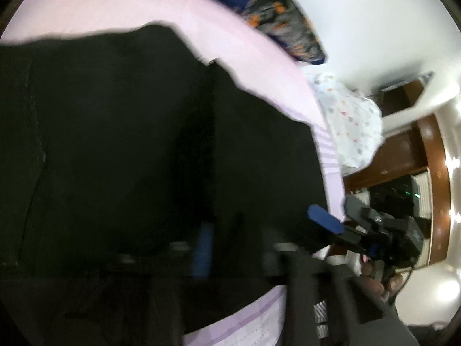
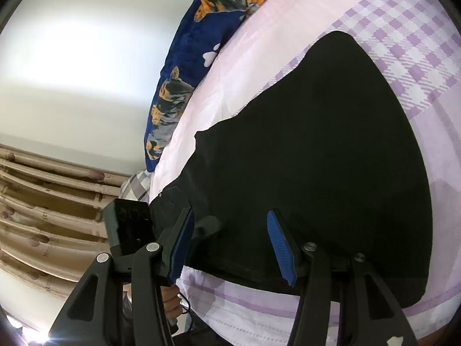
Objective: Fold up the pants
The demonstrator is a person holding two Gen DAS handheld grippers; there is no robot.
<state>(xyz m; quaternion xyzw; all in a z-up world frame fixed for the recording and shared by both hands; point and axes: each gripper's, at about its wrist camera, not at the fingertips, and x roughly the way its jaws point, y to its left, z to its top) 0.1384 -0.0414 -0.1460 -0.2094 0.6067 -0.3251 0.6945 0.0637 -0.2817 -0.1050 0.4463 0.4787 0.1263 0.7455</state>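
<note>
Black pants (image 1: 129, 144) lie spread flat on a pink and lilac bedsheet (image 1: 115, 5) and fill most of the blurred left wrist view. My left gripper (image 1: 219, 242) sits low on the cloth, dark and blurred, with its fingers together. In the right wrist view its tip (image 2: 207, 226) presses into the near edge of the pants (image 2: 317, 144), shut on the cloth. My right gripper (image 2: 230, 213) hovers open over the same near edge, with black cloth showing between its blue pads (image 2: 281, 248). It also shows at the pants' right side (image 1: 331, 225).
A blue blanket with dog prints (image 2: 184, 86) lies along the far side of the bedsheet (image 2: 259, 43). A dotted white cloth (image 1: 351, 127) and wooden furniture (image 1: 403, 150) stand beyond the bed's end. Beige curtains (image 2: 43, 201) hang at the left. A hand (image 2: 170, 300) holds the left gripper.
</note>
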